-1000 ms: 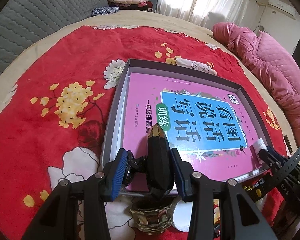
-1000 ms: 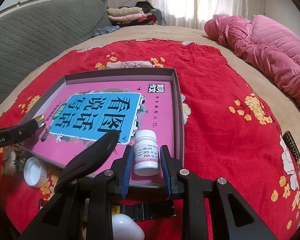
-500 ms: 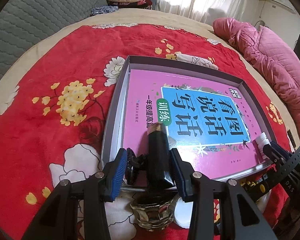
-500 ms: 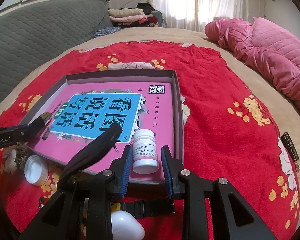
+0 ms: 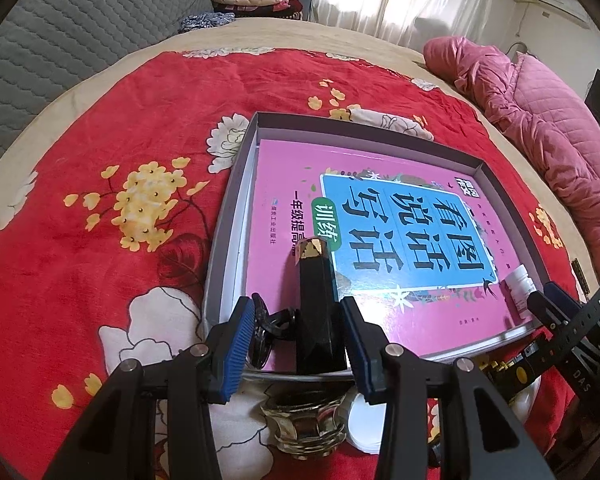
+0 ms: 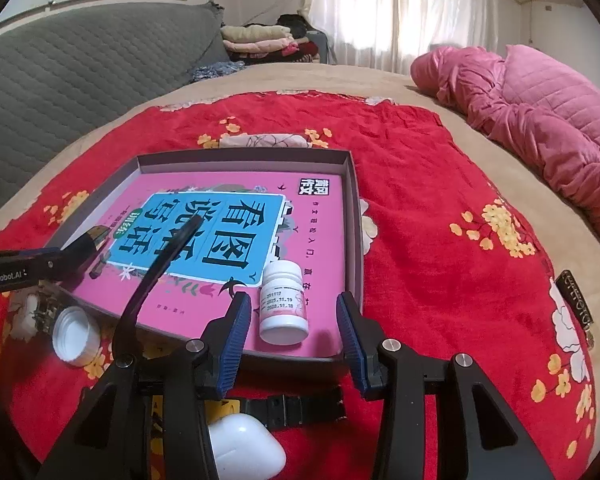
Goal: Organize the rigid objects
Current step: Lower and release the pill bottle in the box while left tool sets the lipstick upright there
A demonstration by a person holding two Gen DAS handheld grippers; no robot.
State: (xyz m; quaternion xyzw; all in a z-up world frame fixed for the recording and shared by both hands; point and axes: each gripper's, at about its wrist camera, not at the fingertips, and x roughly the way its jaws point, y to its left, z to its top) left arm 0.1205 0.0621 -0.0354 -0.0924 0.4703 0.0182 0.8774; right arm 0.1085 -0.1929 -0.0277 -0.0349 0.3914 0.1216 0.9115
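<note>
Pink workbook (image 5: 384, 236), black lipstick tube (image 5: 318, 312) and pill bottle (image 6: 284, 300) lie in tray (image 6: 354, 200); both grippers, left (image 5: 298, 340) and right (image 6: 290, 326), open, empty. Cap (image 6: 74, 334), glass jar (image 5: 304, 426), earbud case (image 6: 246, 450) remain outside tray.

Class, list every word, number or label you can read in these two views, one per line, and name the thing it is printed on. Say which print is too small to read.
"看图说话" on the pink book, in the blue panel.
"训练" in the book's green tag.
"一年级提高" down the book's cover; the rest is hidden.
"2025.11.19" on the white bottle; its other lines are blurred.
"GenRobot.AI" on the left tool.
"DAS" on the right tool's strap.
The book's small print is unreadable.
</note>
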